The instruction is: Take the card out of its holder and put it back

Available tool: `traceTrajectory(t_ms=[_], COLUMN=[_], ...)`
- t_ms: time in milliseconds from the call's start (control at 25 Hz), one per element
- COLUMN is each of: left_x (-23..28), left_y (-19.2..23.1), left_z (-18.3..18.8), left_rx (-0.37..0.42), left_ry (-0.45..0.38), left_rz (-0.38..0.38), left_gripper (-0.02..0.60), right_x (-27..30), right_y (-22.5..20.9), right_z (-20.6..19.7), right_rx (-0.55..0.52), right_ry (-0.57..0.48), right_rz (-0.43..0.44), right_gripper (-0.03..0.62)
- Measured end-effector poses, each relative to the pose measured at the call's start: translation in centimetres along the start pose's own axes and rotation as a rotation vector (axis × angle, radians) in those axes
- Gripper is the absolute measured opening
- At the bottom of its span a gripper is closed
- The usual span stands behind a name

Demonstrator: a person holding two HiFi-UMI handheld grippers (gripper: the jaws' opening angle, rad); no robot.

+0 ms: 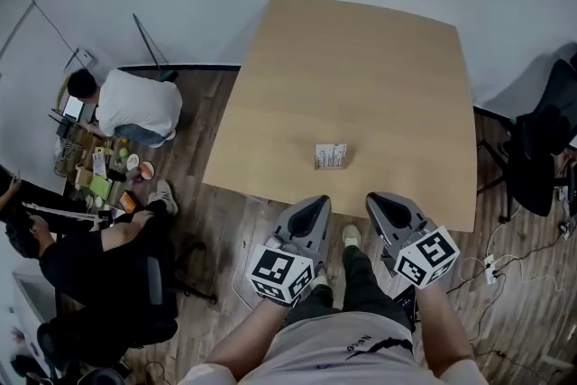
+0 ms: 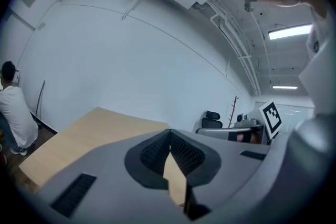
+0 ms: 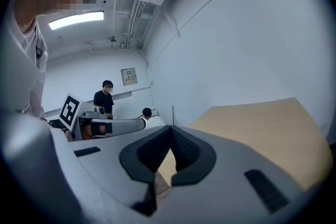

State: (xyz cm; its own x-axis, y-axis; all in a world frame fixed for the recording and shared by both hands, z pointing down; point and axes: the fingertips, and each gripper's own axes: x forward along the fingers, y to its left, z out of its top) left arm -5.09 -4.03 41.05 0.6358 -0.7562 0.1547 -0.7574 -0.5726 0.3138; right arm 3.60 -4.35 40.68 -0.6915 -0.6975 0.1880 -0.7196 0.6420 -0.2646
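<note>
While both are held short of the bench (image 1: 361,77), the left gripper (image 1: 315,202) and right gripper (image 1: 380,198) have their jaws closed tip to tip on nothing. The holder (image 1: 331,156) stands near the bench's front edge, its card too small to pick out. The card is probably light, thin and slick: pinch its exposed top edge and brace the holder.

Wooden table (image 1: 361,86), plank floor (image 1: 207,221)
</note>
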Motion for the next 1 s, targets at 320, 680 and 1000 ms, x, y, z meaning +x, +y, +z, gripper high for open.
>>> traceTrajectory(t_ms=[320,680,1000], left_x=[5.3,10.2,10.8], left_y=[3.3,6.8,9.7], left_z=[-1.3,-4.5,-7.2], left_rx=[0.006,-0.012,-0.046], left_ry=[0.001,0.054,0.1], left_rz=[0.103,0.207,0.278], left_gripper=[0.012,0.012,0.012], right_x=[4.8,10.1,13.8], right_y=[-6.8,-12.7,-14.2], right_z=[-3.6,-10.4,-15.0], right_rx=[-0.013,-0.028,-0.069], right_ry=[0.078,0.202,0.28], right_rz=[0.144,0.248,0.335], right_gripper=[0.012,0.014,0.063])
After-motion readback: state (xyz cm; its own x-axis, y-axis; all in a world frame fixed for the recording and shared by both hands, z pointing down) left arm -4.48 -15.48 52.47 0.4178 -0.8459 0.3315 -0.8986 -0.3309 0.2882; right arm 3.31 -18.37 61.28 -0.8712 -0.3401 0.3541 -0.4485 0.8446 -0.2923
